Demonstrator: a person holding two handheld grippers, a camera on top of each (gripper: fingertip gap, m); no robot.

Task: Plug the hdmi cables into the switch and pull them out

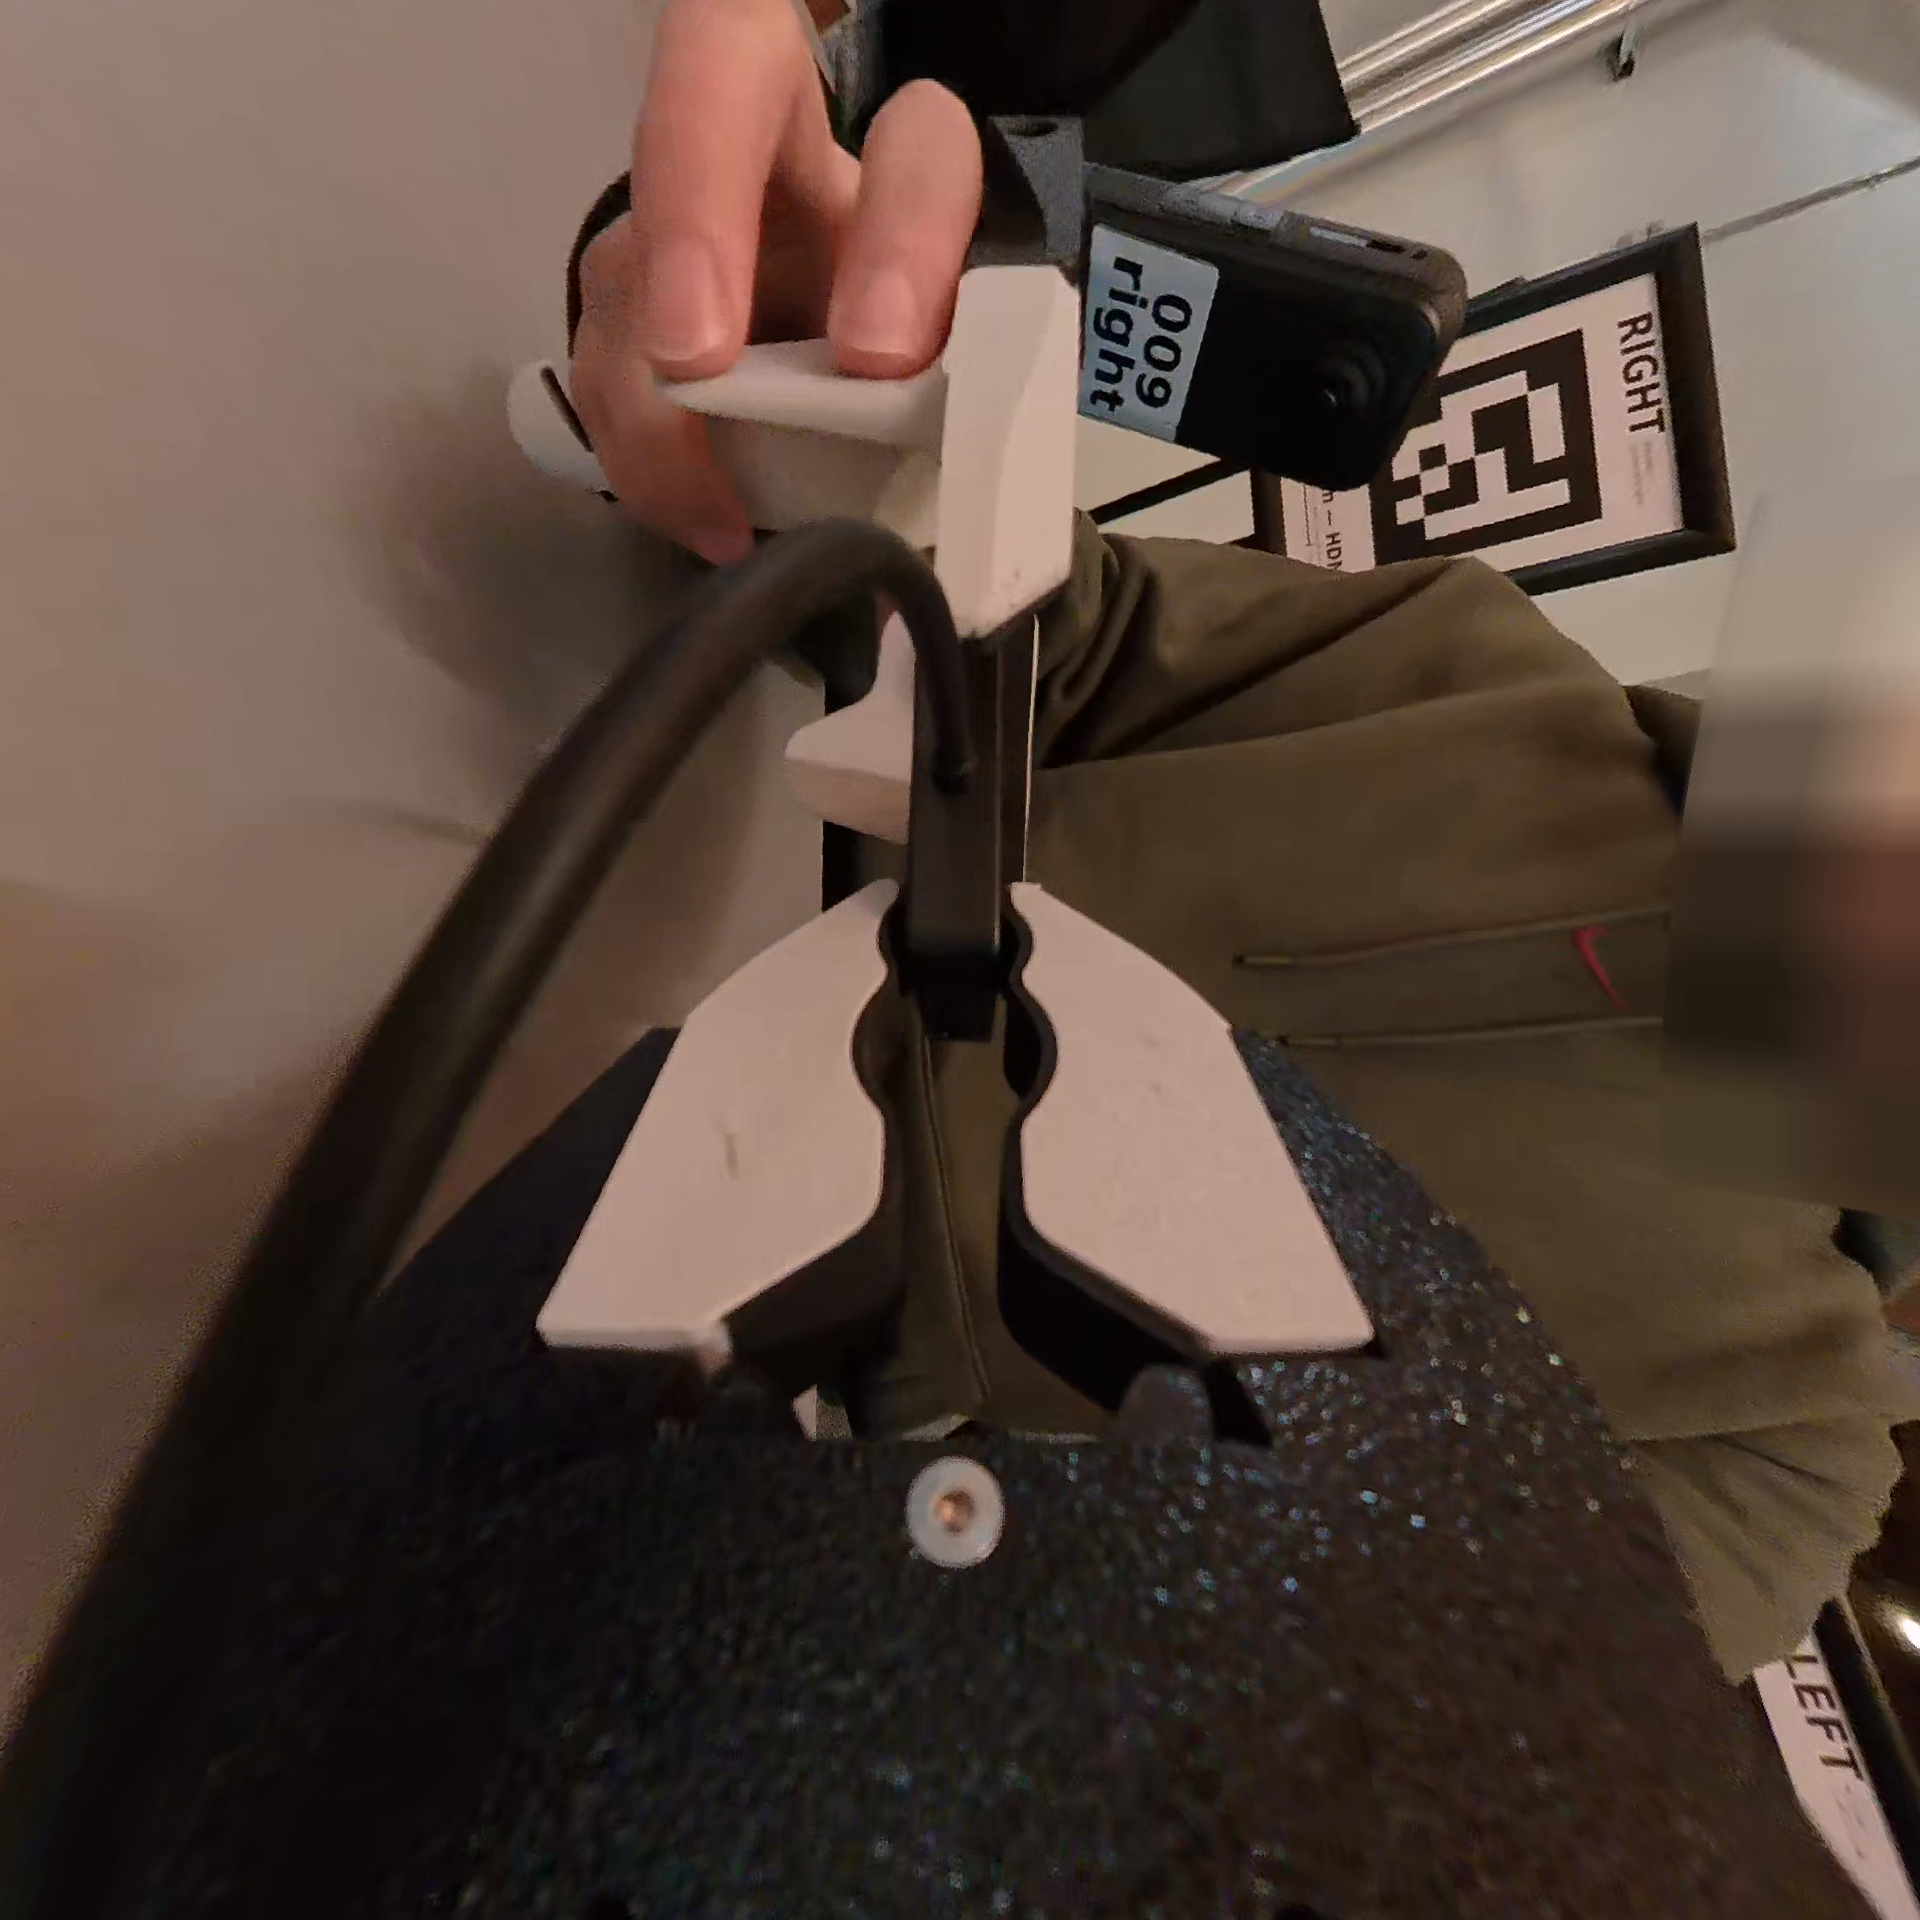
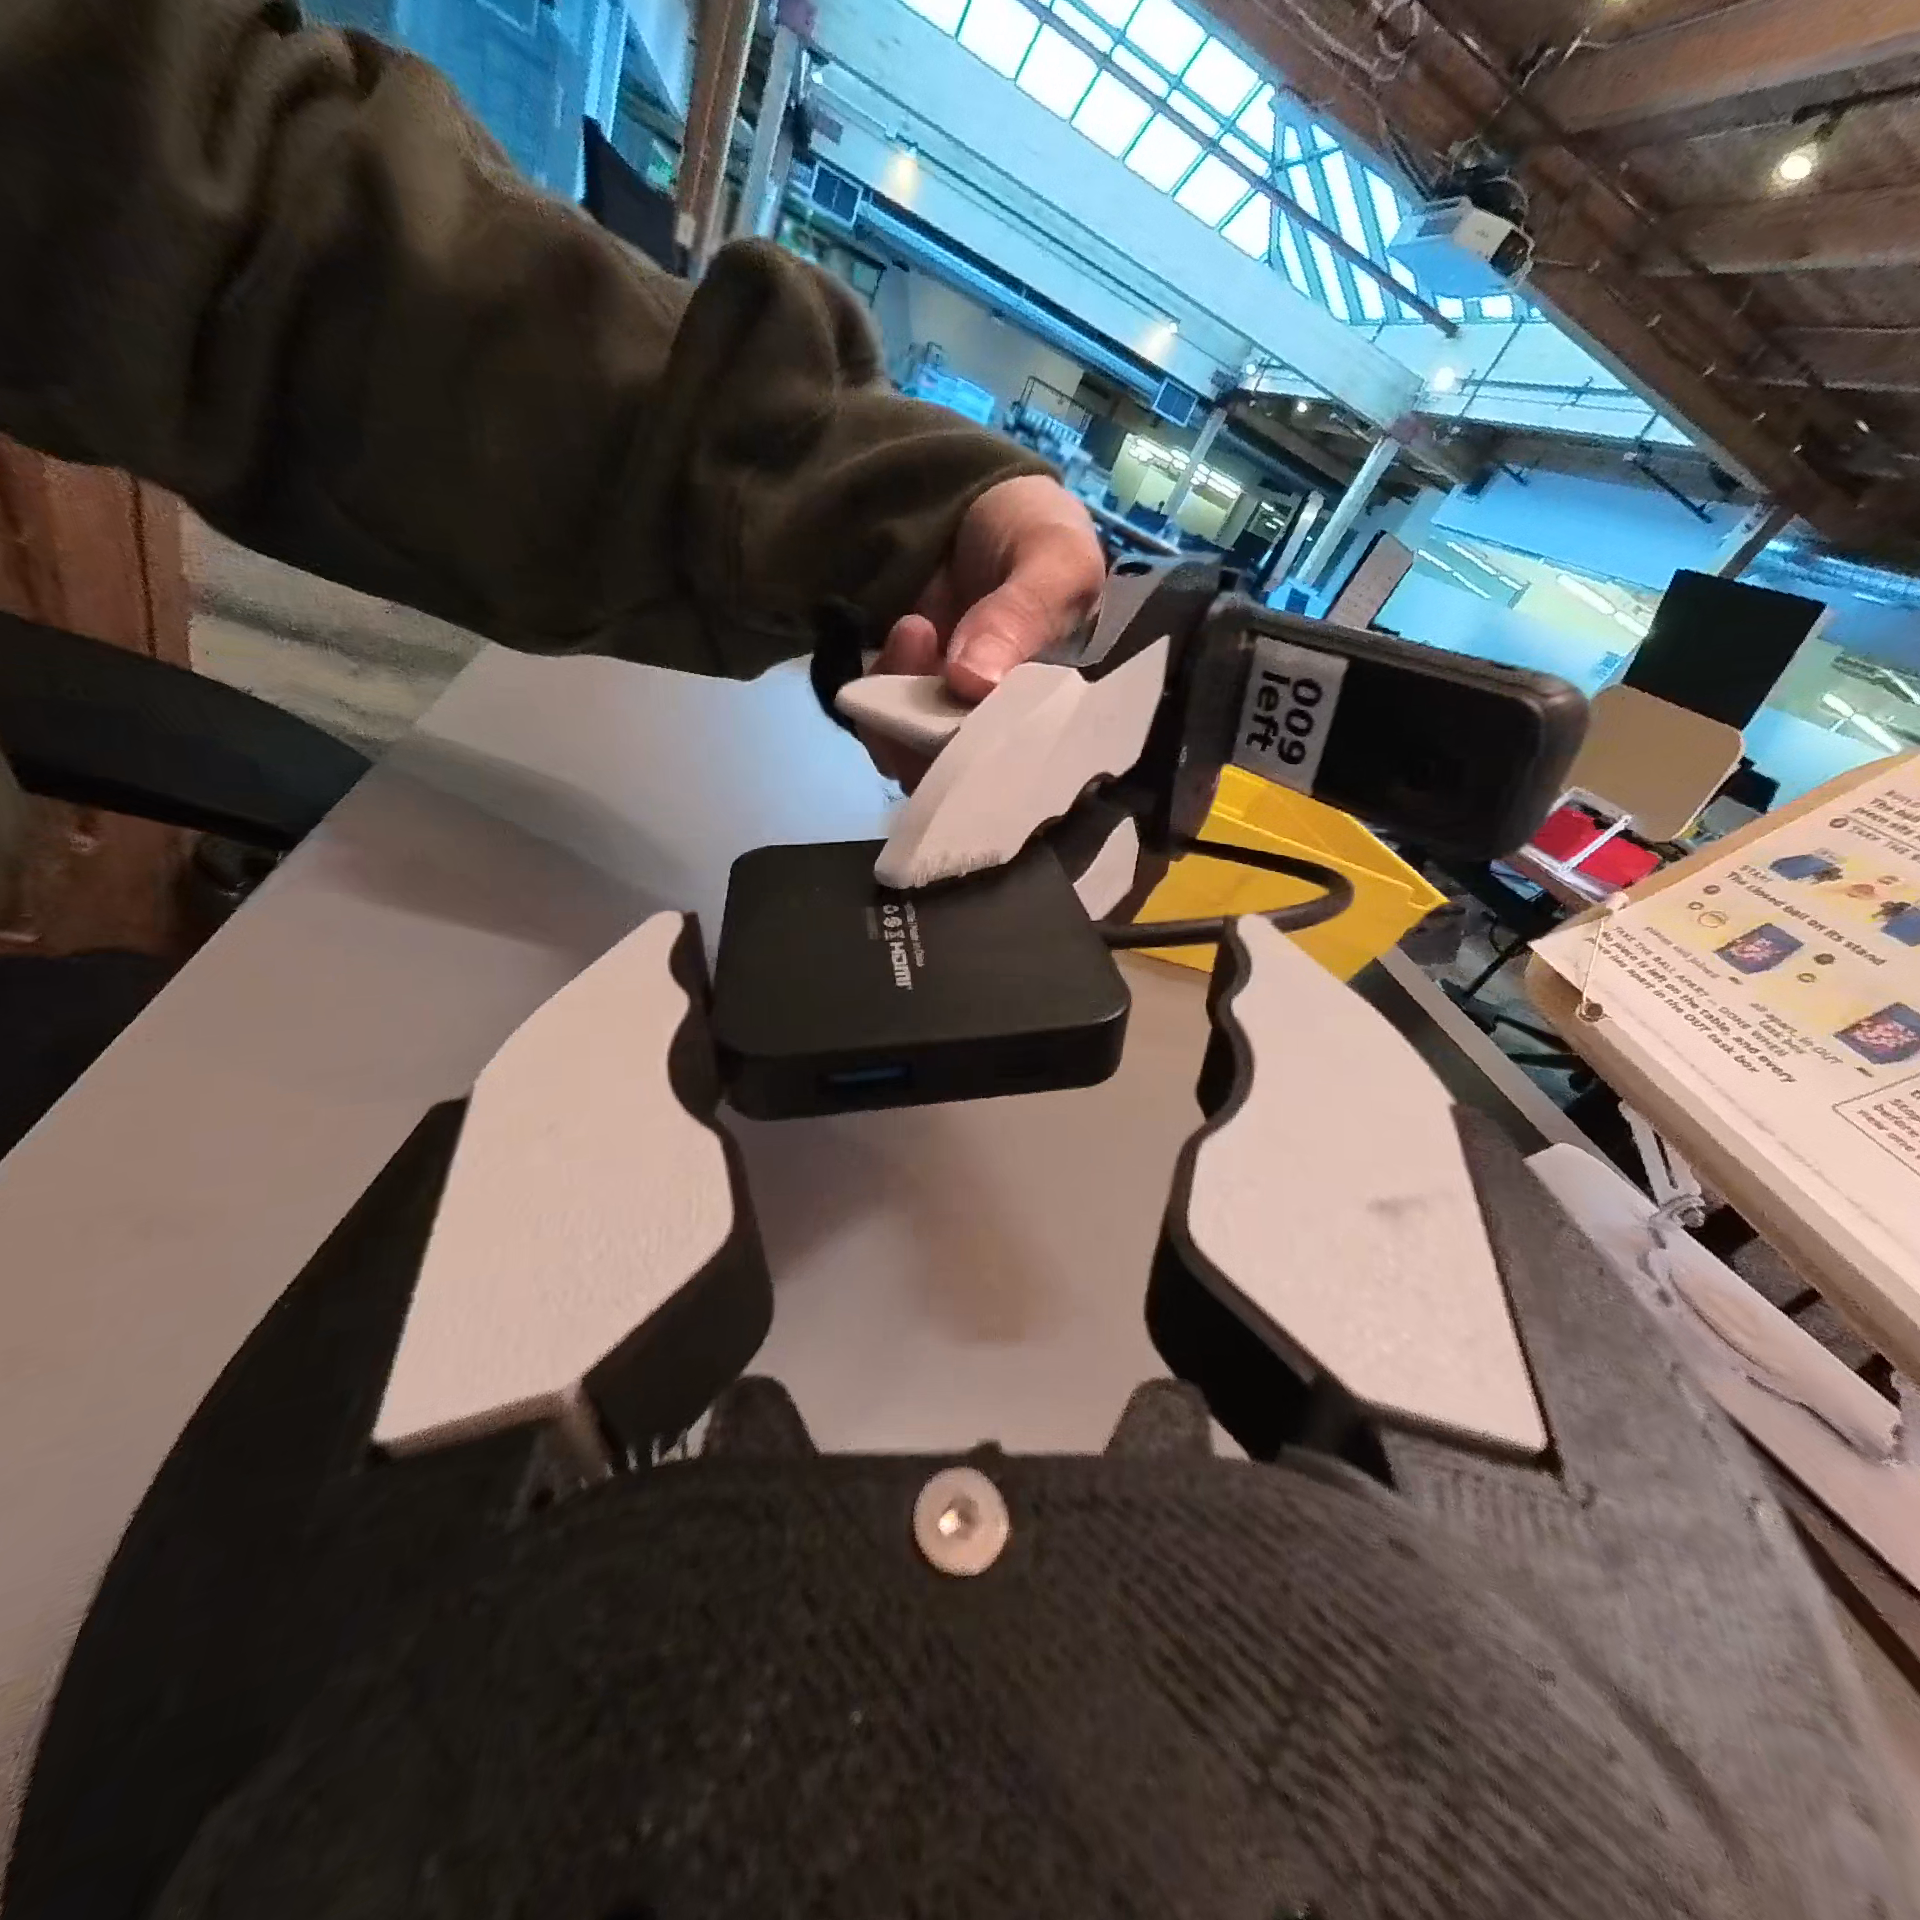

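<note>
The black HDMI switch (image 2: 914,977) is a flat box held over the white table (image 2: 260,1039). My left gripper (image 1: 951,914) is shut on it; in the left wrist view the switch (image 1: 951,862) shows edge-on between the white fingers. In the right wrist view the left gripper (image 2: 997,883) clamps the switch's far side from above and below. My right gripper (image 2: 961,966) is open, one finger on each side of the switch's near end, the left finger (image 2: 623,1122) at its corner. A black cable (image 1: 540,883) runs from the switch's far side (image 2: 1247,914).
A yellow bin (image 2: 1320,883) stands behind the switch. A board with a printed instruction sheet (image 2: 1714,997) lies at the right. A framed black-and-white marker sign (image 1: 1496,416) stands beyond the right gripper (image 1: 935,707). The person's olive sleeve (image 2: 468,364) reaches in from the left.
</note>
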